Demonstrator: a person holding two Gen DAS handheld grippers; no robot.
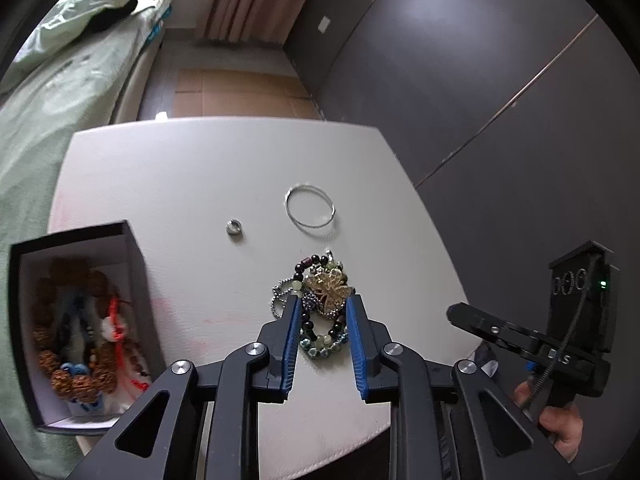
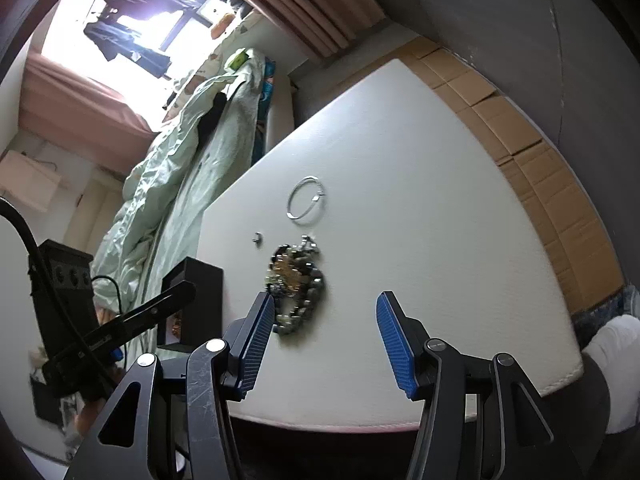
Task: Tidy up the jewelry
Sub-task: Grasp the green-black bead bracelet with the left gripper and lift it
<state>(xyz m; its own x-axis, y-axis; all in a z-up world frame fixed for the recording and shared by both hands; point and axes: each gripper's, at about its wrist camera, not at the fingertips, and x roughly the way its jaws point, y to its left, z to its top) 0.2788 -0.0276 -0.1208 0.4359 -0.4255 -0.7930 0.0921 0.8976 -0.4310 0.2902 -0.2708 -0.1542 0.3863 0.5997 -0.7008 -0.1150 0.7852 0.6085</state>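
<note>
The tangled heap of beaded bracelets and chains with a gold leaf-shaped pendant lies on the white counter, low in the middle of the left wrist view. The left gripper straddles it, blue pads narrowed close to either side, though I cannot tell whether they press it. Above sit a small silver ring and a thin silver wire bangle, well apart. A black open box holding brown bead bracelets stands at the lower left. The right gripper hangs spread, empty, the heap just beside its left pad. A pale green bedcover fills the upper left
</note>
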